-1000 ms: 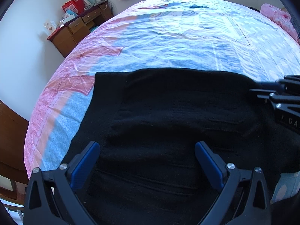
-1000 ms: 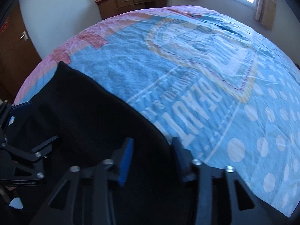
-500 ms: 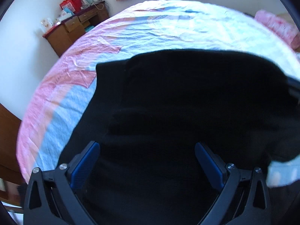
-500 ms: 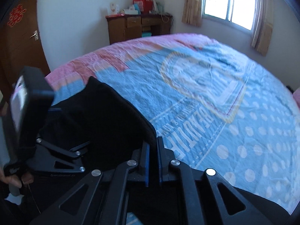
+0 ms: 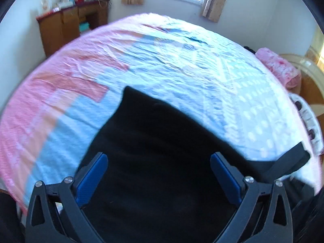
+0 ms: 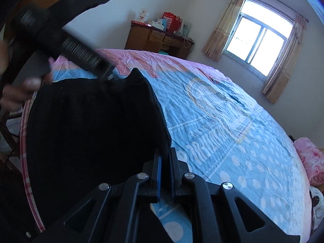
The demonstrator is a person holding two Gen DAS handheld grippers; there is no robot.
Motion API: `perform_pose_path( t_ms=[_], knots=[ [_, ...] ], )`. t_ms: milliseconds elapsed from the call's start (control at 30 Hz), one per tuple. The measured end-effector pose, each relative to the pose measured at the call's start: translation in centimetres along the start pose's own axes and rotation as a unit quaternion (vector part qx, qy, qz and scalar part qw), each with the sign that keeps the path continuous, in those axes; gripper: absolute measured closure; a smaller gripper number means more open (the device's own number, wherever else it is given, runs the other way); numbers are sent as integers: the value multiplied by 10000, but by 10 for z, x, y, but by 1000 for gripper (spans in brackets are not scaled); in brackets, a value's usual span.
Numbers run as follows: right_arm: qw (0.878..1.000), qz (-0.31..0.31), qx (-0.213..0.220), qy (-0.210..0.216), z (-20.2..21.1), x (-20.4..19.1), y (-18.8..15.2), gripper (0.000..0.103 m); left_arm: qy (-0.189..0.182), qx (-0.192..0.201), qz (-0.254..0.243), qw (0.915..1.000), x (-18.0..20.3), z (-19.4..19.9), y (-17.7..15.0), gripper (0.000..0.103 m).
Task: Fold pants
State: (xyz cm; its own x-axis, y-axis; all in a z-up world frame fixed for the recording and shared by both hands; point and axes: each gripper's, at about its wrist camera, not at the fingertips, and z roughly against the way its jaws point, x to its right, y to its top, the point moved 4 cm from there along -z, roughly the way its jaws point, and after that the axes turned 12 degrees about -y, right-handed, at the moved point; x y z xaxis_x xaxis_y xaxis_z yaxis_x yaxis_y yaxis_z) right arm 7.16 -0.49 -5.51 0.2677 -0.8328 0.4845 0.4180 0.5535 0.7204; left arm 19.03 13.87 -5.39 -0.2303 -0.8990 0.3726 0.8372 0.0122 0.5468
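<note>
1. The black pants (image 6: 91, 133) lie on the near left part of the bed's blue and pink quilt (image 6: 232, 133), partly lifted, with their long axis running from the near edge, at the right gripper, toward the far left corner that peaks by the pink border
2. The right gripper (image 6: 165, 162) is clamped on the pants' near right edge — its blue-lined jaws have just been closing, and black cloth sits pinched between them
3. The left gripper (image 5: 159, 174) hovers over the dark cloth with its jaws spread wide, holding nothing; in the right wrist view it sits at the far left corner, whether touching I cannot tell
4. The coming fold likely turns on this — the right hand already holds one end, the left is nearer the other
</note>
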Motion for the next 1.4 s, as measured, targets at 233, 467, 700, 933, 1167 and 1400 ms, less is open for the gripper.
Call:
perform_pose_path(
  t_ms=[233,467,700,933,1167,1400],
  knots=[
    [9950,845,335,-409,15,-33,-14,96,-37,-355,463,9983,-1,-34,21,0],
    [9879,1389,594,-348,25,-69,-25,96,739,-647,547,9937,-18,-58,13,6],
    [9980,510,383,36,22,-50,-23,96,984,-288,444,9937,-25,-49,7,35],
    [9794,-1933,-369,449,9,41,-37,95,-143,170,946,9953,-32,-34,3,86],
    [8464,-5072,-1302,963,-4,145,-125,42,-562,559,933,9925,-20,-9,-14,89],
    [7883,-5740,-1562,1570,-8,152,-125,41,-426,710,563,9950,-7,3,-15,89]
  ],
)
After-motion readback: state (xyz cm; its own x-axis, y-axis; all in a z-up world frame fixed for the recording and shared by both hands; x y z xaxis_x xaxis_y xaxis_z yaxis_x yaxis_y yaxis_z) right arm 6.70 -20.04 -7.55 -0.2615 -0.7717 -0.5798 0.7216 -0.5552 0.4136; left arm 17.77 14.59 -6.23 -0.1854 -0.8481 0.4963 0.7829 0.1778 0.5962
